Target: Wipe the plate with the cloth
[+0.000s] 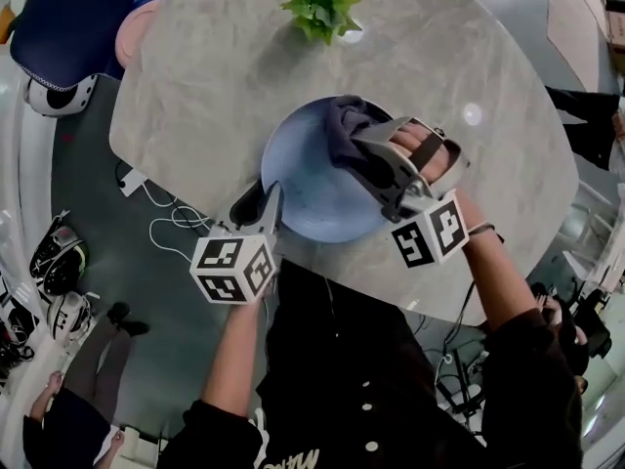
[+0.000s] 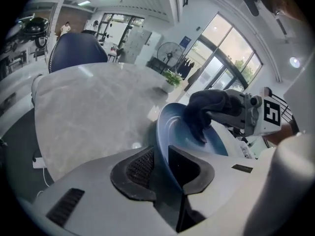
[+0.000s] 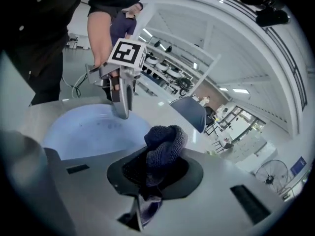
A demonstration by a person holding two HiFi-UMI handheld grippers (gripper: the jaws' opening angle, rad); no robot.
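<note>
Plate [image 1: 303,179] rim pinched in left claw [image 2: 160,168], dish ahead of it on worktop [image 1: 195,76]. Right claw [image 3: 147,173] pinches cloth [image 3: 162,146] bunched beyond its tips. Hard wiping could slip that thin rim grip.

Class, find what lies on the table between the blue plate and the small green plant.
Nothing: the head view shows only bare grey table between plate and plant.

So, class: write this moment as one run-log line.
left claw: shut on plate rim | right claw: shut on cloth | cloth: over plate
</note>
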